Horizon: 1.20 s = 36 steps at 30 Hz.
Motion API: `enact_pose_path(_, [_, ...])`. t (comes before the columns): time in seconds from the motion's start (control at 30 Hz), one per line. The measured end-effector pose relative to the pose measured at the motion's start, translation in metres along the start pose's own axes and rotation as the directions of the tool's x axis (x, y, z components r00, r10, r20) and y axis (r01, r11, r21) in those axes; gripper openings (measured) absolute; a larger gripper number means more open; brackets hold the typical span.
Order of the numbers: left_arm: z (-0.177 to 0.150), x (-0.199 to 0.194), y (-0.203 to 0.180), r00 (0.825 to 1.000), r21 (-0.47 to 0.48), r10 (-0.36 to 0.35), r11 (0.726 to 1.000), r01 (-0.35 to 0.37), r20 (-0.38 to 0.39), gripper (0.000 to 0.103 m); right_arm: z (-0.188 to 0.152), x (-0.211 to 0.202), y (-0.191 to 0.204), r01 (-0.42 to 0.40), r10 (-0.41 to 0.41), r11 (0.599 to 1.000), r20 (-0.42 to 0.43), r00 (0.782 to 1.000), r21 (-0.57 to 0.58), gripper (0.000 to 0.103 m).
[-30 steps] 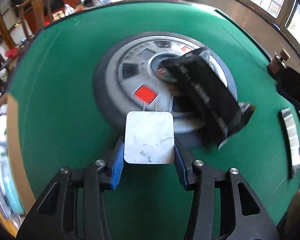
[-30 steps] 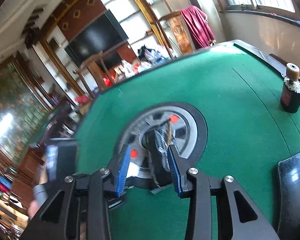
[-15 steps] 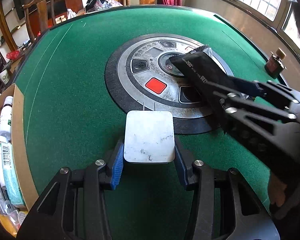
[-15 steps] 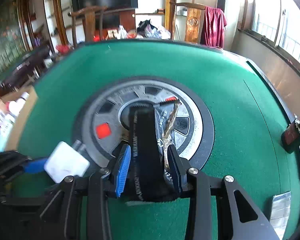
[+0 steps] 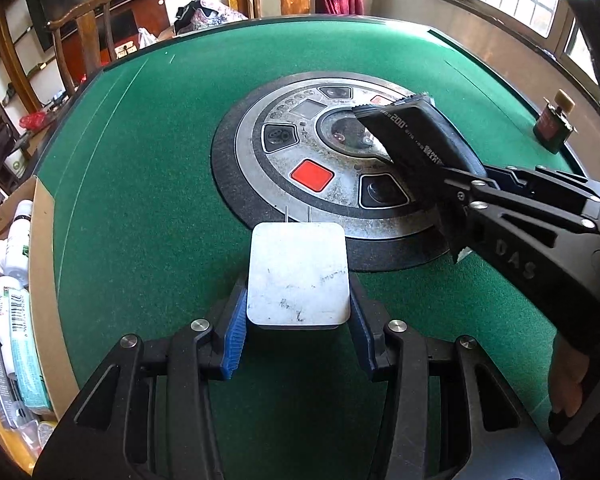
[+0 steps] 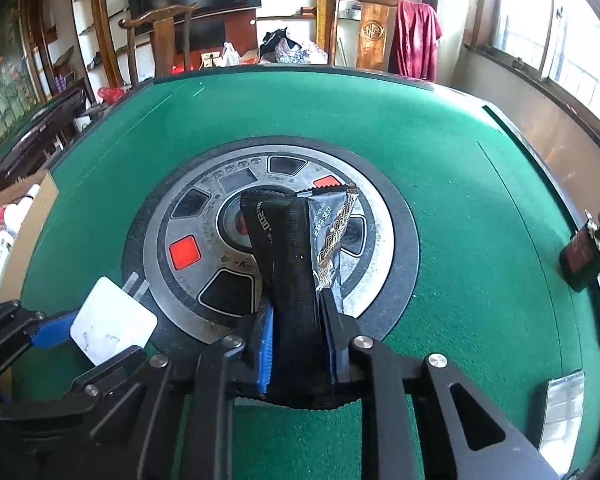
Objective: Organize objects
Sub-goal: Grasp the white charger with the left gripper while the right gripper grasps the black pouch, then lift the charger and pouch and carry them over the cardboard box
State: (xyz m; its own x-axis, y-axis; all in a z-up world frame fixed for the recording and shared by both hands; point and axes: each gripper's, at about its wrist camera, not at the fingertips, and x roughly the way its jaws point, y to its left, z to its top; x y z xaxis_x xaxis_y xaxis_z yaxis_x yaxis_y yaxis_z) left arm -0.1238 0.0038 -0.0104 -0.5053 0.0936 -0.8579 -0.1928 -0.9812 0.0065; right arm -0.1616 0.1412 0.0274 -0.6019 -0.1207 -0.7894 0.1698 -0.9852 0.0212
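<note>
My left gripper point(image 5: 298, 312) is shut on a white square plug adapter point(image 5: 298, 274) with two prongs pointing forward, held above the green felt table point(image 5: 140, 160). It also shows in the right wrist view point(image 6: 112, 322) at lower left. My right gripper point(image 6: 296, 344) is shut on a black snack packet point(image 6: 292, 248), held over the round metal centre panel point(image 6: 188, 220). The packet point(image 5: 416, 140) and right gripper point(image 5: 464, 188) enter the left wrist view from the right.
A cardboard box point(image 5: 40, 280) with several bottles sits at the table's left edge. A small dark bottle point(image 6: 584, 252) stands at the right edge. A silver foil pack point(image 6: 560, 412) lies at near right. Wooden chairs stand beyond the far edge.
Both grippers have drawn back and steadied over the table, still holding their objects. The right gripper with the packet has come into the left wrist view from the right.
</note>
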Motion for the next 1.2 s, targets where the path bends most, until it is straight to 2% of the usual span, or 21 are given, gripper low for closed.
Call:
enact_pose_path(0.27, [0.001, -0.012, 0.002, 0.998, -0.012, 0.003, 1.000, -0.003, 0.058, 0.045, 0.002, -0.036, -0.002, -0.084, 0.079, 0.996, 0.098, 0.992, 0.044, 0.018])
enact_pose_path(0.57, [0.003, -0.027, 0.012, 0.990, -0.058, 0.050, 0.997, -0.043, 0.128, 0.045, 0.000, -0.048, 0.009, -0.137, 0.133, 0.990, 0.124, 0.983, 0.024, 0.018])
enact_pose_path(1.2, [0.001, -0.047, 0.025, 0.980, -0.099, 0.027, 0.995, -0.008, 0.196, 0.045, -0.003, -0.065, 0.015, -0.197, 0.191, 0.980, 0.152, 0.970, 0.028, 0.018])
